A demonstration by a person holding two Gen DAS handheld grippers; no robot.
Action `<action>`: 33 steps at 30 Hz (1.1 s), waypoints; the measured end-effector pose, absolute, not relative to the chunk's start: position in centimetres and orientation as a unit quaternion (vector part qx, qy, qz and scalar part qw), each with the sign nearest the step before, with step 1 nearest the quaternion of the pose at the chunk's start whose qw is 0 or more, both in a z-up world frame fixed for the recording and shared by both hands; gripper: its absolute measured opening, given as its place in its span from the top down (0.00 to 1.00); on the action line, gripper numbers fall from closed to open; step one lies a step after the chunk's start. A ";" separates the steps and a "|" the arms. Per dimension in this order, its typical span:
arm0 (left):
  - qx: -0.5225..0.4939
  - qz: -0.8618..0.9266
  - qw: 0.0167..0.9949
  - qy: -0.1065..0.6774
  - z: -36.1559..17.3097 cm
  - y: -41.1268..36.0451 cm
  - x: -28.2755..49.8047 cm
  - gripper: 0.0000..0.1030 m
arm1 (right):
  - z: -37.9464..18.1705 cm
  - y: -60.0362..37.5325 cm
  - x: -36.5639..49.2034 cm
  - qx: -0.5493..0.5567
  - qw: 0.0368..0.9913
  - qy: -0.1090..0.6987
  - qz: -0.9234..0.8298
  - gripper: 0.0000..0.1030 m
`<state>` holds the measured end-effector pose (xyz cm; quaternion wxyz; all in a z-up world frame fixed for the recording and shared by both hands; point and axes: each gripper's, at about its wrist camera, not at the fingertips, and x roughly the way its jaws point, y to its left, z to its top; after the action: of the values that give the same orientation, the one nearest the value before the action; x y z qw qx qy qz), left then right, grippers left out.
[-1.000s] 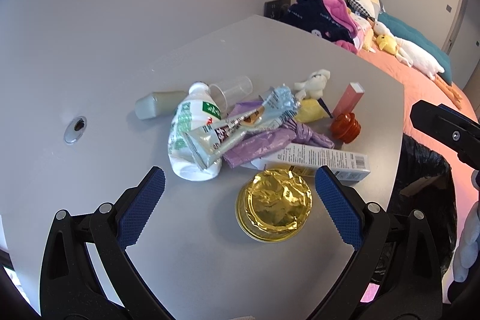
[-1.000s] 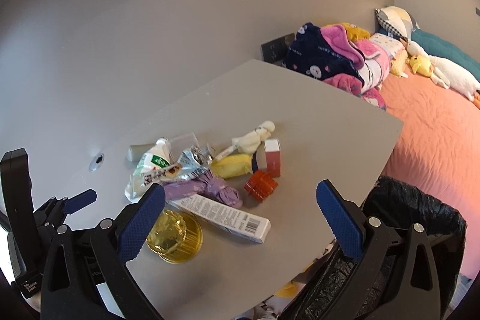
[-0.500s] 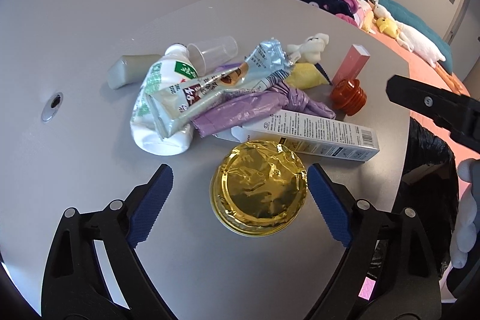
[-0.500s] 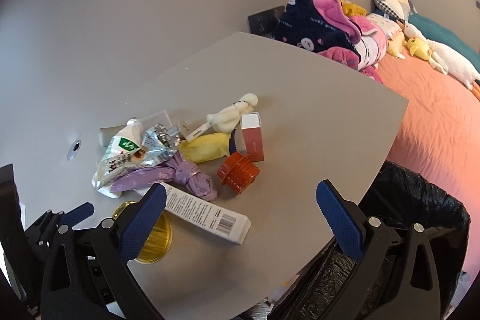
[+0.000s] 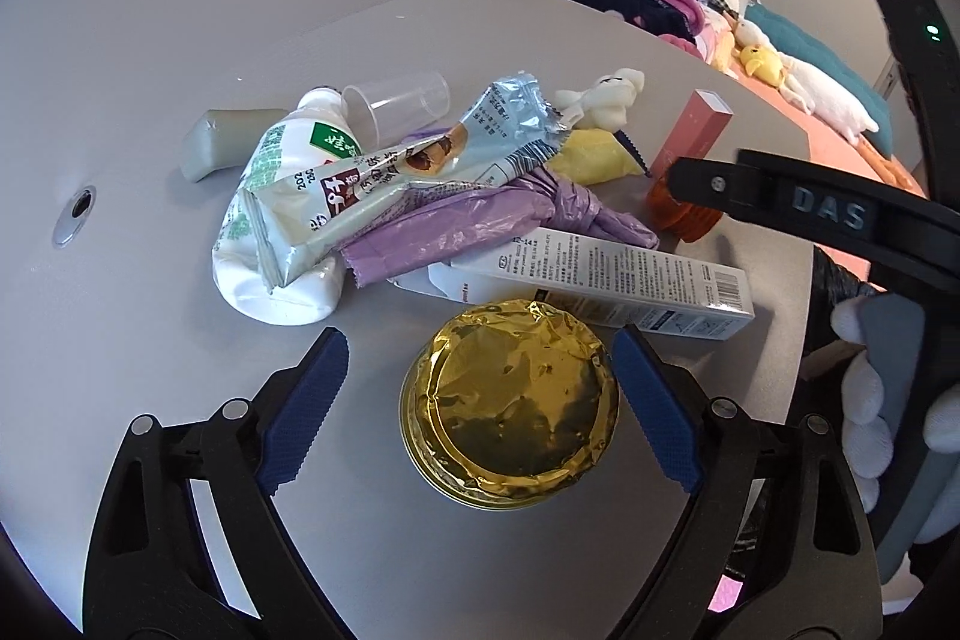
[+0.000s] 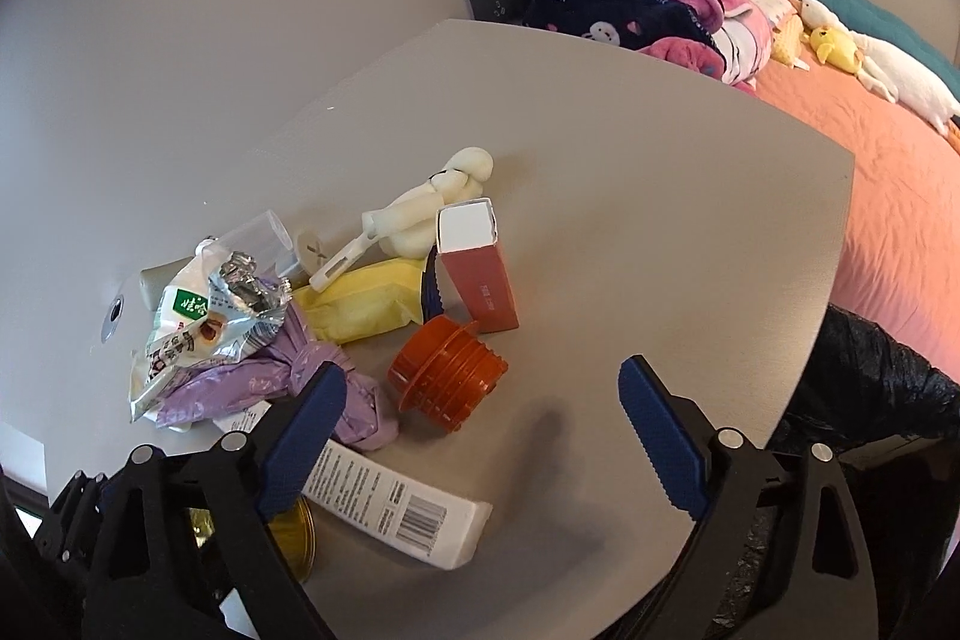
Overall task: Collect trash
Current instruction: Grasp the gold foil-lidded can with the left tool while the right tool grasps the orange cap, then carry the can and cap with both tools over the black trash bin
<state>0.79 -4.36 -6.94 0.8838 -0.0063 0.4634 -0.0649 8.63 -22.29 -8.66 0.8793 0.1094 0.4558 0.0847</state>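
Gold tin between left hand-held gripper pads.
Both jaws, just narrowing, stand apart; right hand-held gripper holds nothing.

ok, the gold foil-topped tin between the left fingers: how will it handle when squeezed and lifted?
The gold tin looks rigid at its metal rim, so a side squeeze should probably hold. Its foil top is crinkled and thin, likely to dent if touched. It is round and shiny, so it may slip or turn against the left gripper's blue fingers, which stand open on either side of it.

Grey table; trash pile
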 end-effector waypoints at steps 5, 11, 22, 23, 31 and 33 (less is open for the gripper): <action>-0.007 -0.077 0.885 0.460 -7.0 -4.5 0.7 0.16 | -9.7 -22.2 9.3 0.133 0.868 0.470 0.092 0.36; -0.009 -0.102 0.881 0.462 -7.0 -5.1 0.3 0.16 | -10.1 -22.1 9.9 0.138 0.865 0.473 0.099 0.54; -0.007 -0.096 0.878 0.469 -8.3 -5.3 0.8 0.31 | -9.8 -22.3 9.5 0.140 0.865 0.471 0.103 0.54; -0.007 -0.094 0.880 0.466 -8.2 -5.2 0.7 0.32 | -9.6 -22.3 9.4 0.140 0.865 0.470 0.104 0.54; -0.001 -0.102 0.889 0.446 -5.4 -5.3 -0.7 0.32 | -7.2 -23.0 7.8 0.153 0.871 0.453 0.111 0.54; -0.001 -0.103 0.892 0.441 -4.7 -5.3 -0.9 0.32 | -6.4 -23.4 7.3 0.154 0.874 0.447 0.110 0.54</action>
<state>-0.87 -5.33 -4.68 0.8919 -0.0006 0.4405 -0.1027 7.29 -23.39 -6.38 0.8743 0.1542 0.4469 0.1098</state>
